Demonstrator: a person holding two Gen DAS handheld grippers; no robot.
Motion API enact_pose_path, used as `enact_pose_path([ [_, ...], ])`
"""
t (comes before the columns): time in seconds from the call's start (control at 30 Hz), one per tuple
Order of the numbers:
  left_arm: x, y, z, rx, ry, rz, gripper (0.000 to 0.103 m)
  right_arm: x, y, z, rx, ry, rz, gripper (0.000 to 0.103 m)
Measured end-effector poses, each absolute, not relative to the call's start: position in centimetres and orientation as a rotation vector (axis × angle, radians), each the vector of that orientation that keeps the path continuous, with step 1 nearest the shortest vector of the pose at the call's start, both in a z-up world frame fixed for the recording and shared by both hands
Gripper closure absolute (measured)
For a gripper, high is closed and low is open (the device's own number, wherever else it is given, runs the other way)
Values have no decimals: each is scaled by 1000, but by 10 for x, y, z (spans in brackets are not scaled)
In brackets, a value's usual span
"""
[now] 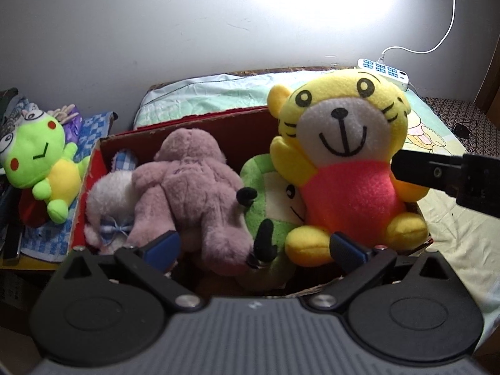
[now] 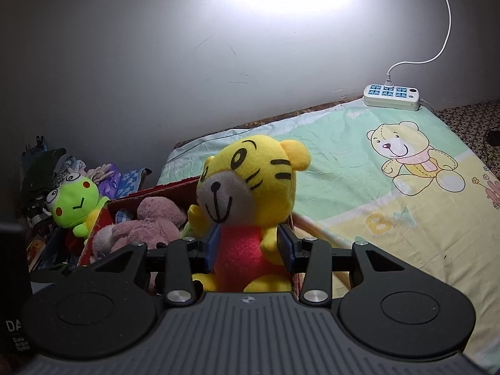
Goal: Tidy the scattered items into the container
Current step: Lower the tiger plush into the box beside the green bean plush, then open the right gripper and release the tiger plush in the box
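Clamping the yellow plush tiger (image 2: 247, 206) at its red belly, the right gripper (image 2: 250, 248) held it over the red cardboard box (image 1: 93, 168); lowering it fully before releasing seemed wise. The left gripper (image 1: 256, 247), jaws apart, was probably empty.

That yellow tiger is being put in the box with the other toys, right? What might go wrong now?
The box already looks crowded: the pink plush and a green toy fill most of it, so the yellow tiger, clamped in the right gripper, may perch on top and tumble over the rim. The green frog lies outside the box and might be forgotten.
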State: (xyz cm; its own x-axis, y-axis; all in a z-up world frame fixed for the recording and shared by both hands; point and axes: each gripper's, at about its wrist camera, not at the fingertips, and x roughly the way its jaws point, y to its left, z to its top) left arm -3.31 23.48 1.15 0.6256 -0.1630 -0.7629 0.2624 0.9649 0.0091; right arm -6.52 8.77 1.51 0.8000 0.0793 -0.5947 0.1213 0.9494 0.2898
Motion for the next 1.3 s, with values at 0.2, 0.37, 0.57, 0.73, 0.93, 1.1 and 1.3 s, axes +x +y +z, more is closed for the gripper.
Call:
enact_pose_path([
  [0.2, -43, 236, 20, 127, 842, -213, 1, -70, 83, 11, 362, 659, -19, 59],
  [0.37, -49, 237, 24, 115, 833, -136, 1, -68, 82, 9, 358, 688, 31, 59],
  [0.57, -54, 231, 23, 103, 867, -29, 1, -69, 79, 11, 318, 712, 110, 59],
  [0.73, -58, 219, 19, 96, 899, 51, 1, -73, 70, 7, 275, 749, 144, 58],
  [0.93, -67, 213, 22, 72, 891, 138, 1, -75, 57, 5, 270, 771, 187, 56],
  [1.1, -75, 205, 25, 66, 902, 187, 1, -78, 51, 5, 263, 773, 231, 50],
  [1.3, -86, 198, 25, 74, 912, 242, 1, -80, 48, 3, 251, 794, 289, 49],
])
